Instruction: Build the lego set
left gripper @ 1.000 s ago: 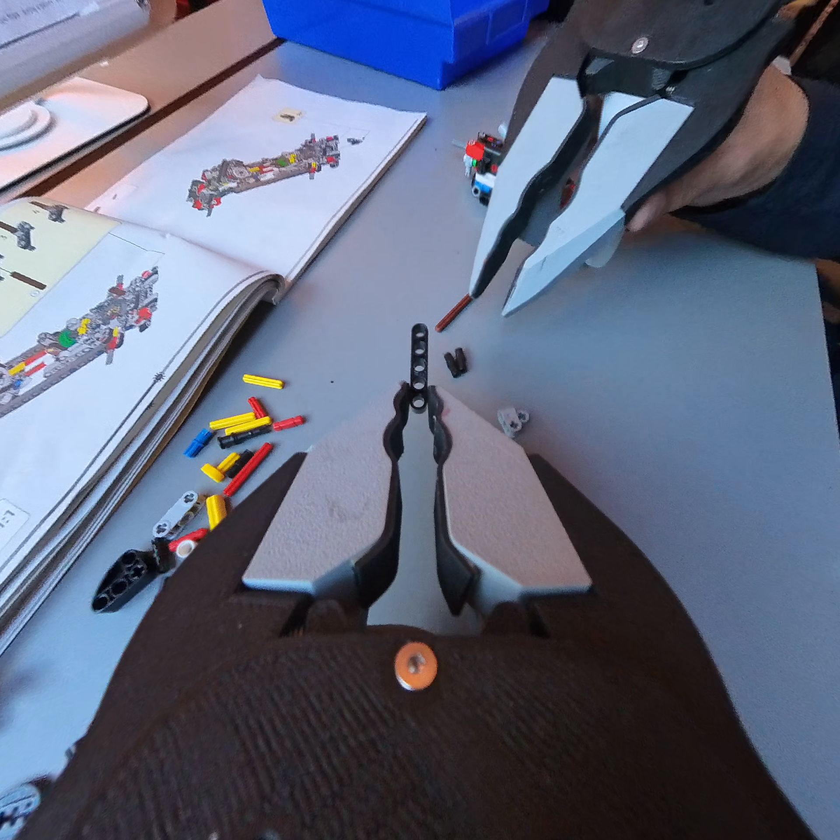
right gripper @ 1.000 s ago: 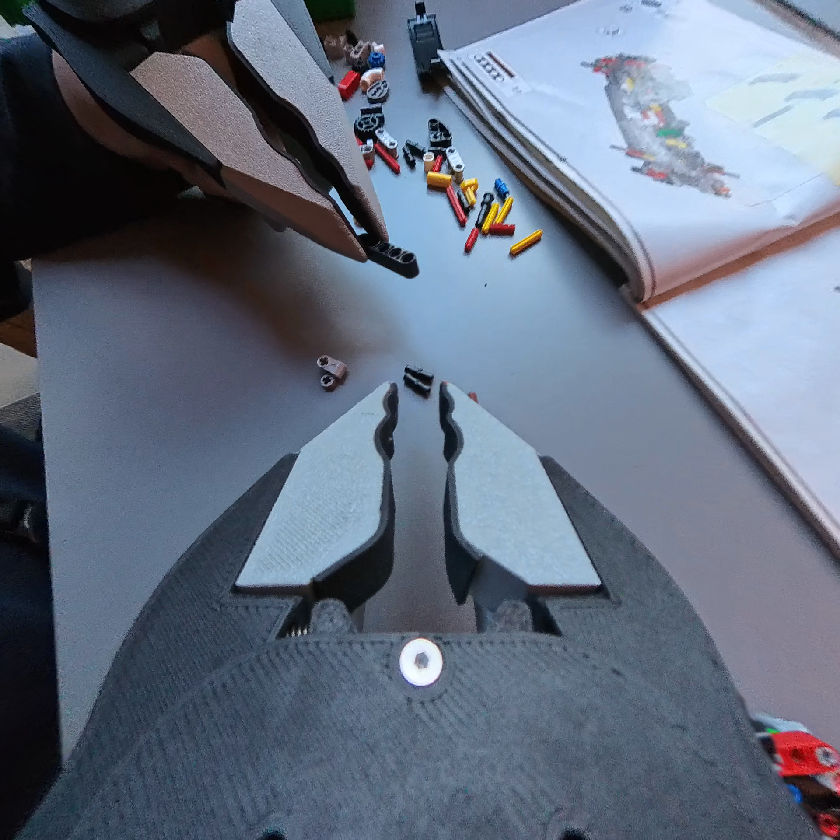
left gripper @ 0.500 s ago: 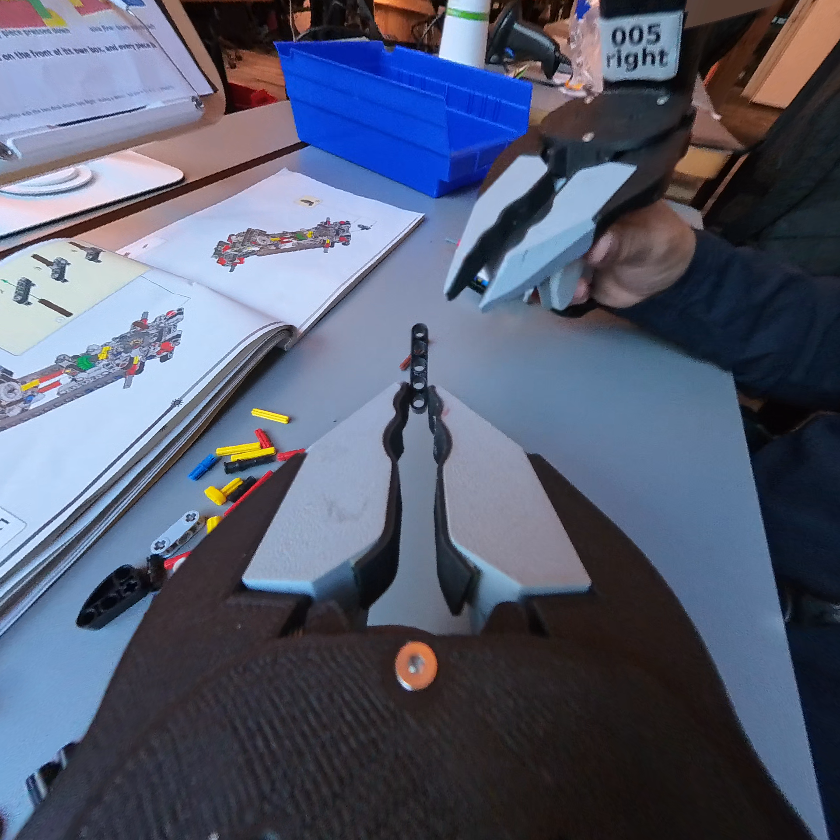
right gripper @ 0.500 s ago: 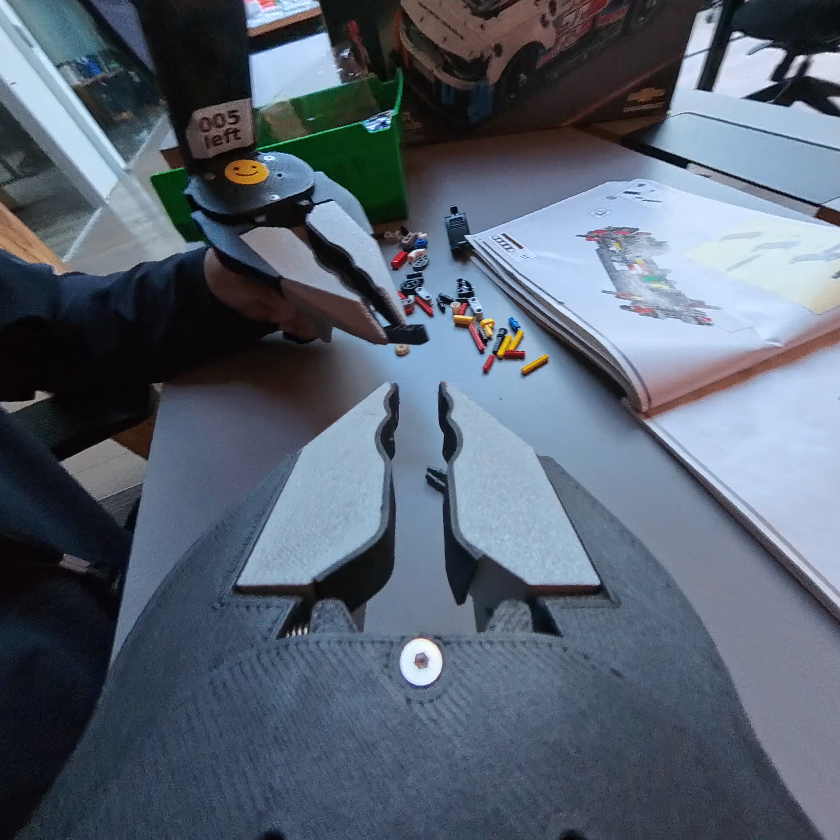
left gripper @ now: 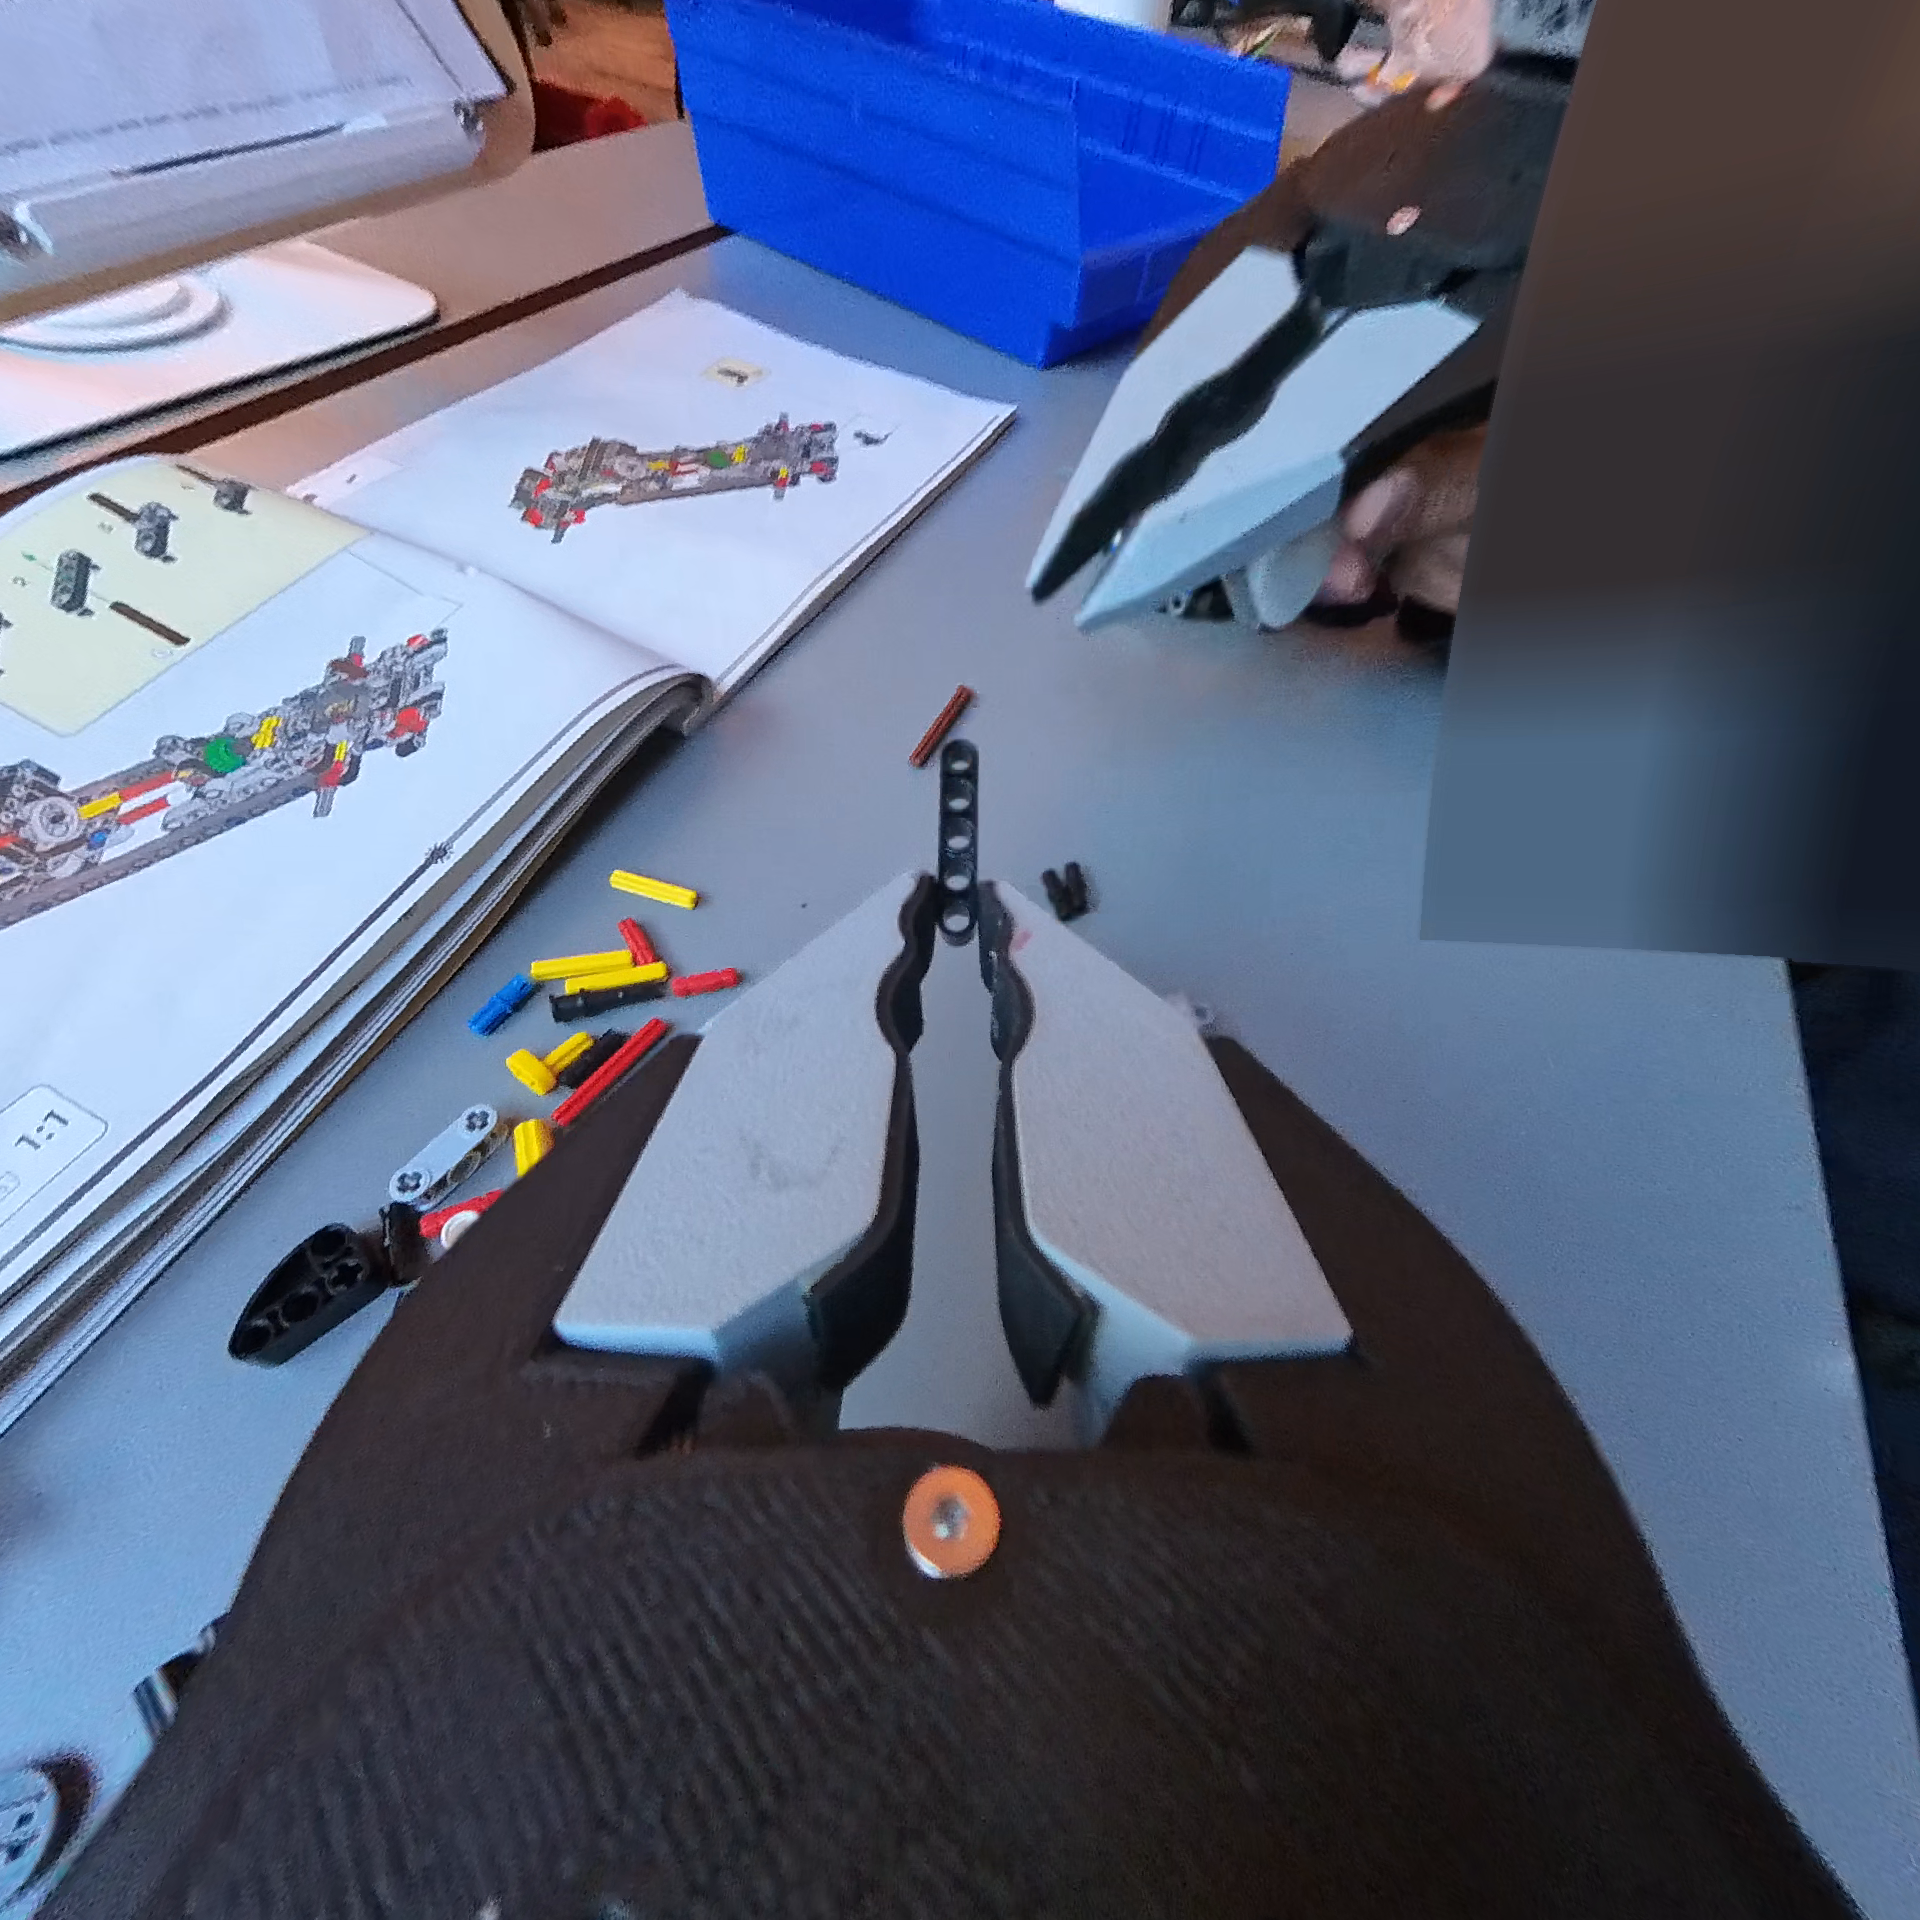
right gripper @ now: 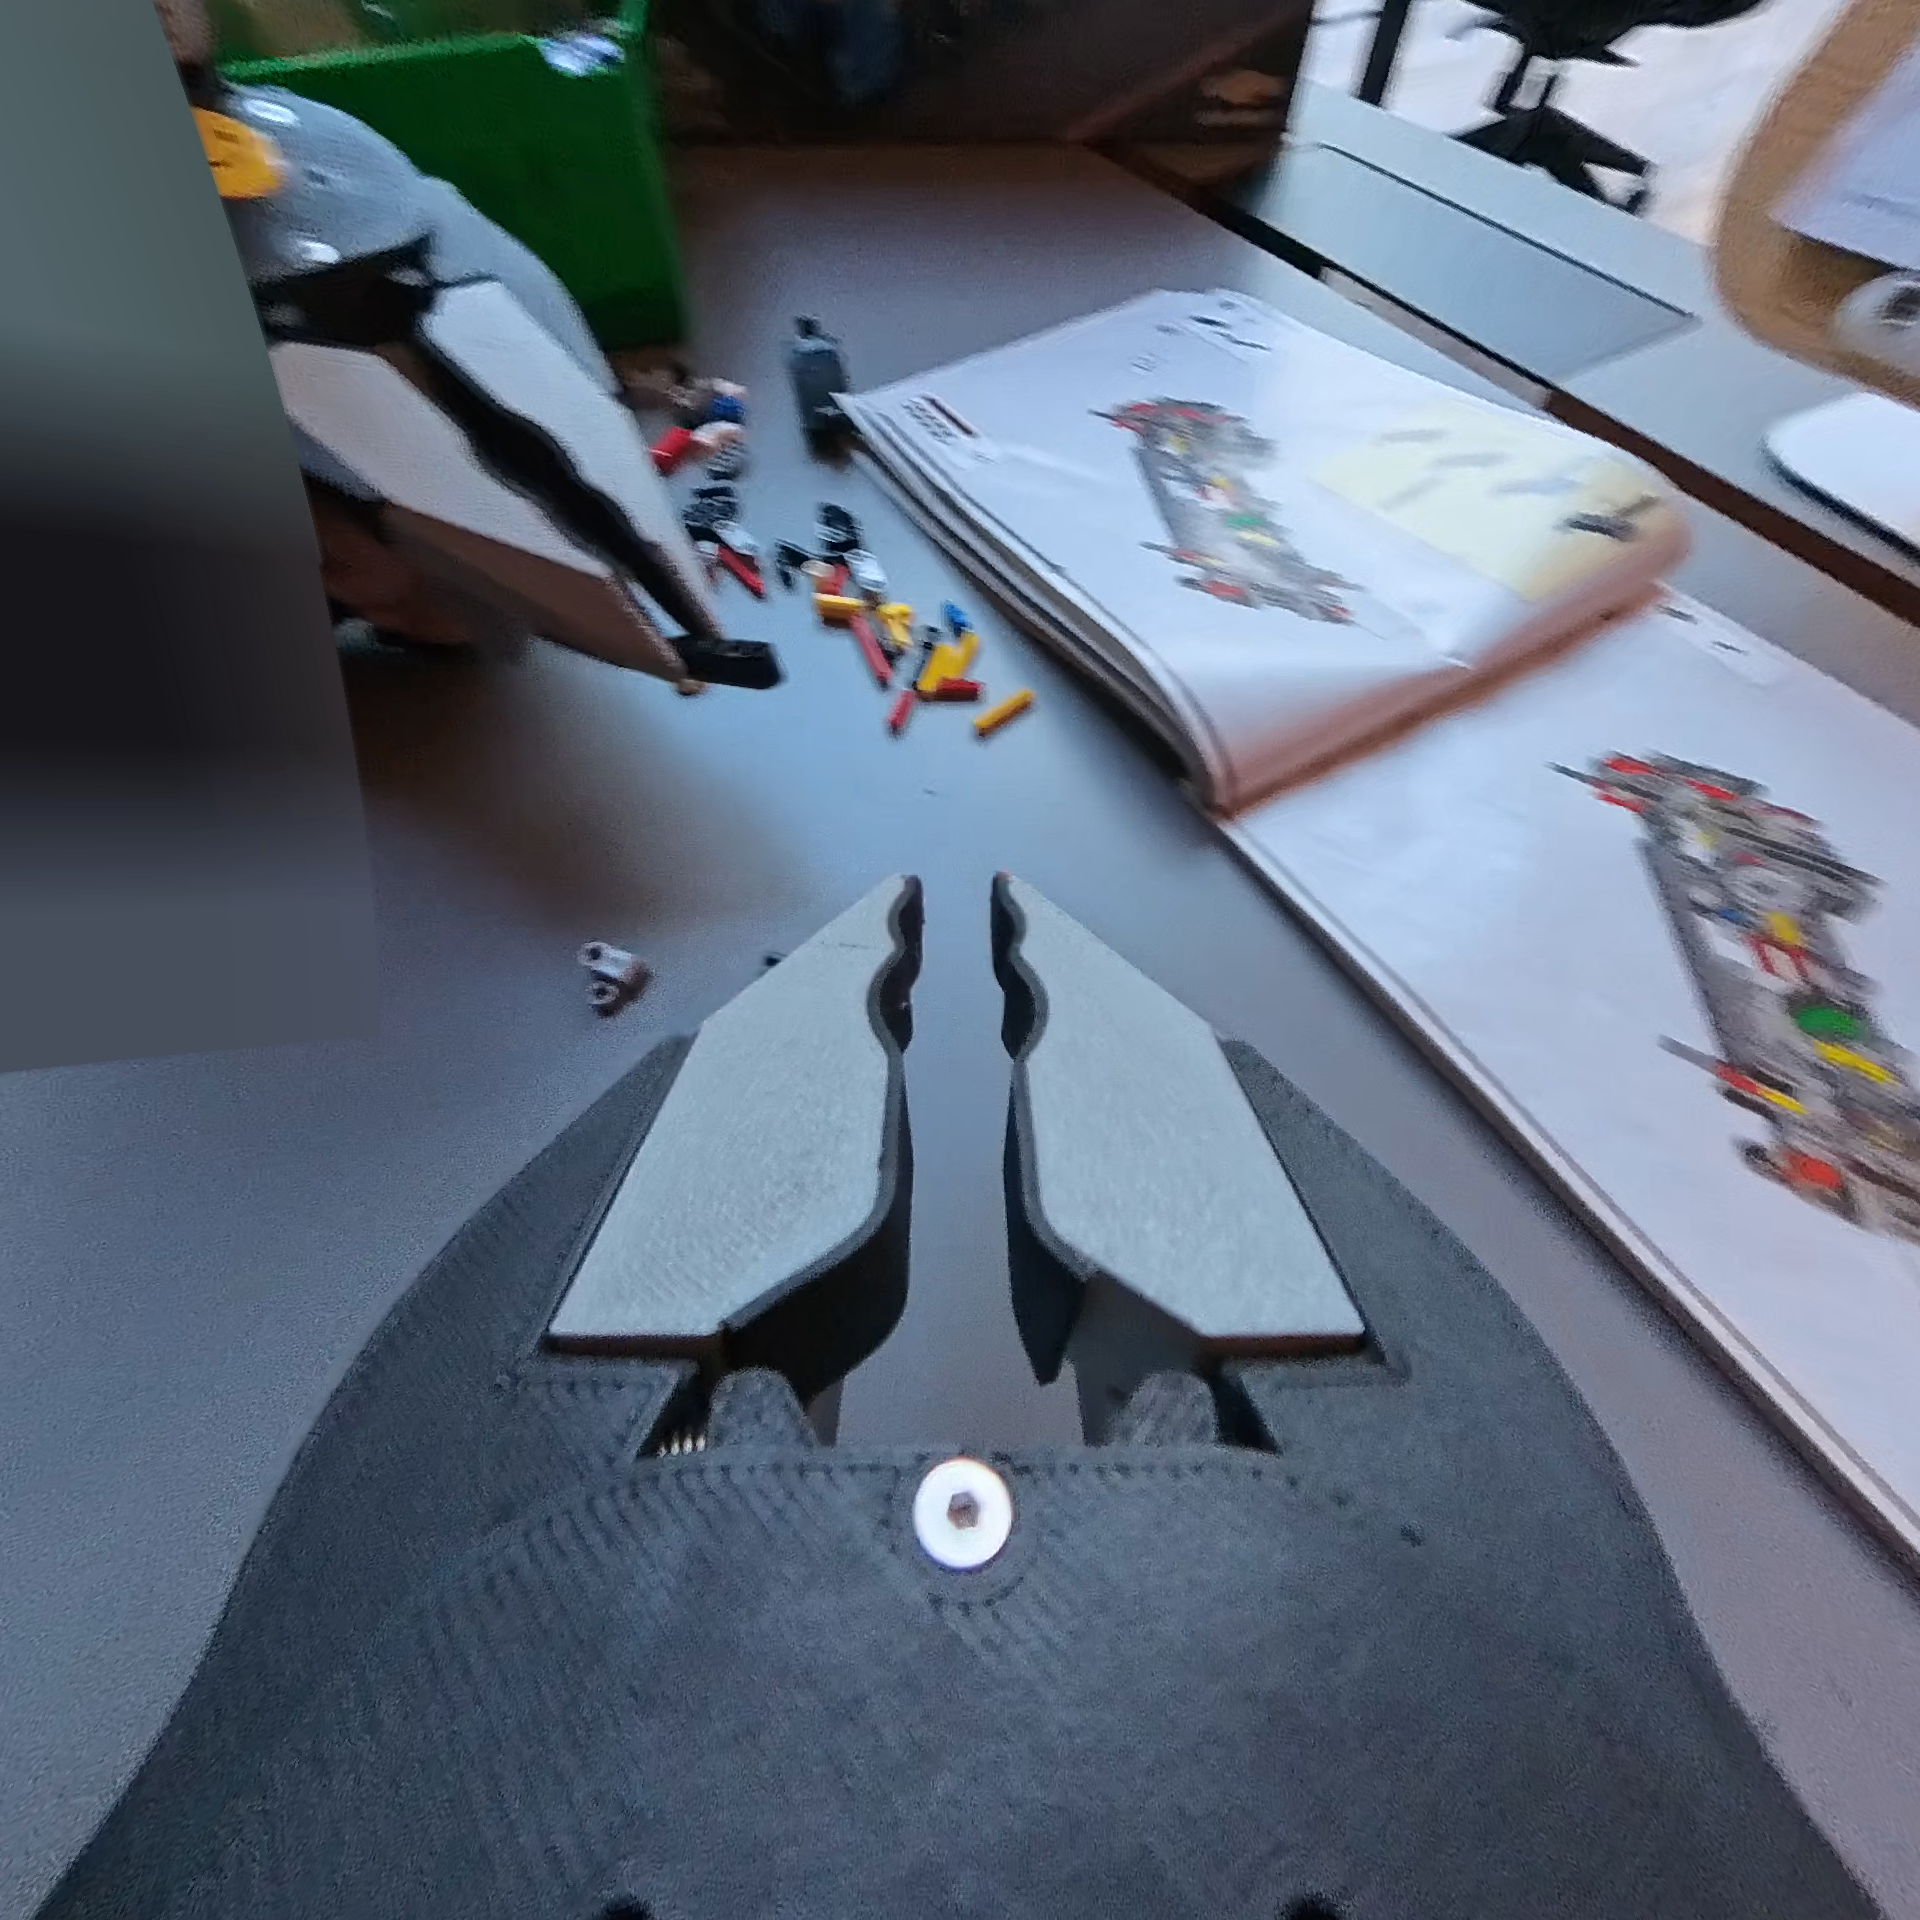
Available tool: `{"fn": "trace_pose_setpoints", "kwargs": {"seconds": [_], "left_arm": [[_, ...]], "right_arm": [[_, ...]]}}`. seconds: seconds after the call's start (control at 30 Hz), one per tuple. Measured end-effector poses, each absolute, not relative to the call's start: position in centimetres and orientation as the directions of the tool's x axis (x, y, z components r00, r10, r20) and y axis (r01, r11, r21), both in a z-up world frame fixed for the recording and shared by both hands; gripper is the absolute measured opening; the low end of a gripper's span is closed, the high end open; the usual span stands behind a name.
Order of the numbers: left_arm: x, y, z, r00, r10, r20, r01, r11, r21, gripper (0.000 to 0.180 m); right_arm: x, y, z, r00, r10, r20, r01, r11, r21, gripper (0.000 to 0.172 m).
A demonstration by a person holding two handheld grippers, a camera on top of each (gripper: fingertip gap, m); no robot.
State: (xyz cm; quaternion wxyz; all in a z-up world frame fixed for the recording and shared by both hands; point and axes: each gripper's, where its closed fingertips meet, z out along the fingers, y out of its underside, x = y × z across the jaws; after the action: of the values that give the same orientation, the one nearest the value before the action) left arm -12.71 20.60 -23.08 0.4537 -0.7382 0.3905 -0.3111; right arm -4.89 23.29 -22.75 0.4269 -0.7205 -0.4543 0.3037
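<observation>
Left wrist view: left hand-held gripper pinches one black five-hole beam at its near end, the rest sticking out forward off the tabletop, probably to keep the free holes reachable; below lie one brown axle, one black pin pair and four yellow pins beside the open manual. Right wrist view: right hand-held gripper hangs narrowly parted with nothing between its fingers, one grey connector lying to its left.

A grey table stands beside an office chair.
</observation>
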Motion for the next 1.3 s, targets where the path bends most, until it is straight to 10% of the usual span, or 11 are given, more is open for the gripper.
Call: {"fn": "trace_pose_setpoints", "kwargs": {"seconds": [0.47, 0.87, 1.3], "left_arm": [[-12.6, 20.3, -22.5, 0.474, -0.854, 0.214, -0.217, -0.349, -0.912, 0.005], [-12.5, 20.2, -22.7, 0.482, -0.855, 0.192, -0.244, -0.341, -0.908, 0.005], [-11.8, 18.8, -19.9, 0.314, -0.865, 0.391, -0.060, -0.429, -0.901, 0.005]], "right_arm": [[-8.4, 22.2, -22.0, 0.308, 0.950, -0.049, 0.455, -0.192, -0.869, 0.022], [-4.4, 27.0, -27.5, 0.468, 0.873, 0.138, 0.731, -0.294, -0.615, 0.023], [-11.1, 19.5, -20.0, 0.072, 0.969, -0.235, 0.332, -0.245, -0.911, 0.016]]}}
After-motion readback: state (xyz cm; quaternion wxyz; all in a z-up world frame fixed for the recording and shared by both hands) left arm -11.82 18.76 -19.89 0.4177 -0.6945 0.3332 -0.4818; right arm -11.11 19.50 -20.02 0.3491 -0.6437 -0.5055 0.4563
